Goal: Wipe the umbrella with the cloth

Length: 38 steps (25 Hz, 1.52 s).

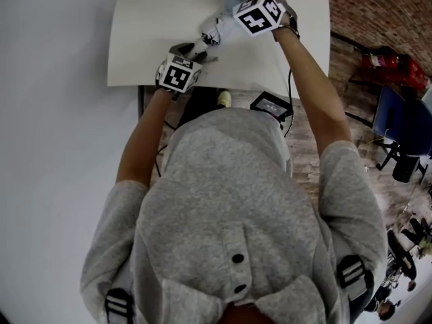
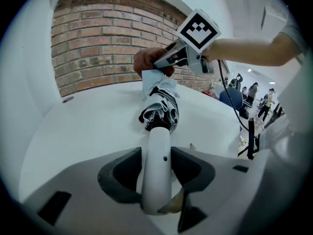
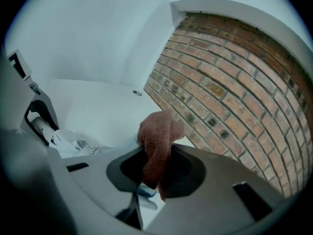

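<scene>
Left gripper (image 2: 156, 166) clamps the umbrella (image 2: 160, 109) by its white handle. Right gripper (image 3: 154, 168) pinches the brown cloth (image 3: 157, 141) at its far end (near the brick wall (image 3: 230, 92)) — the table (image 1: 155, 25) lies bare leftward.

No readable text, label, brand or number showed anywhere; the claws' cubes carried only black-and-white square marker patterns.

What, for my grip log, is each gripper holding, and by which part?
The left gripper is shut on the umbrella by its white handle; the right gripper is shut on the brown cloth, pinching a bunched fold.
</scene>
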Available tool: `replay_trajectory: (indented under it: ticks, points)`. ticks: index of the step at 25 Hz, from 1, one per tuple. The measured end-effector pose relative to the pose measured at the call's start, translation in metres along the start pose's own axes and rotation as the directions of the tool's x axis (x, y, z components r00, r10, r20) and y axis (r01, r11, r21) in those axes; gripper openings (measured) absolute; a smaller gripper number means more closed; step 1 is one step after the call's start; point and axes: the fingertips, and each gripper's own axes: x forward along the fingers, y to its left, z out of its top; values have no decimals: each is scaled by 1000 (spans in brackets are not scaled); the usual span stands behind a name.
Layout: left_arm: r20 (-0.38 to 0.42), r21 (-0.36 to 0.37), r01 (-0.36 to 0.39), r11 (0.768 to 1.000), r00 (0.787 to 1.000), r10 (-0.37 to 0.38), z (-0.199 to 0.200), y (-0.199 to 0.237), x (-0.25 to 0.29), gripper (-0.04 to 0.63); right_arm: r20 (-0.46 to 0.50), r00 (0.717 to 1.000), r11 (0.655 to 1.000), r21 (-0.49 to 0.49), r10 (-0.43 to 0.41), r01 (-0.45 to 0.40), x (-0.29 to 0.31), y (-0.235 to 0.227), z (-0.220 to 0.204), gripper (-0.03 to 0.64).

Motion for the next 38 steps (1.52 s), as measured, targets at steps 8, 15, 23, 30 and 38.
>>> replay_trajectory:
  ticks: [8, 15, 23, 30, 38]
  points:
    - [-7, -2, -7, 1000, 1000, 7, -2, 3, 2, 196, -15, 998, 998, 35, 56, -56, 2, 23, -7, 84]
    - [1, -1, -4, 1000, 1000, 4, -2, 2, 2, 196, -10, 995, 991, 96, 96, -95, -3, 38, -11, 84]
    - [4, -1, -7, 1000, 1000, 7, -3, 2, 4, 196, -18, 991, 985, 118, 131, -128, -4, 51, -13, 84]
    - [3, 3, -4, 1000, 1000, 4, -2, 1, 3, 196, -23, 988, 975, 164, 152, -147, -5, 58, -14, 84]
    - [7, 6, -2, 1000, 1000, 2, 1, -1, 3, 196, -42, 976, 963, 178, 212, -202, -4, 70, -12, 84]
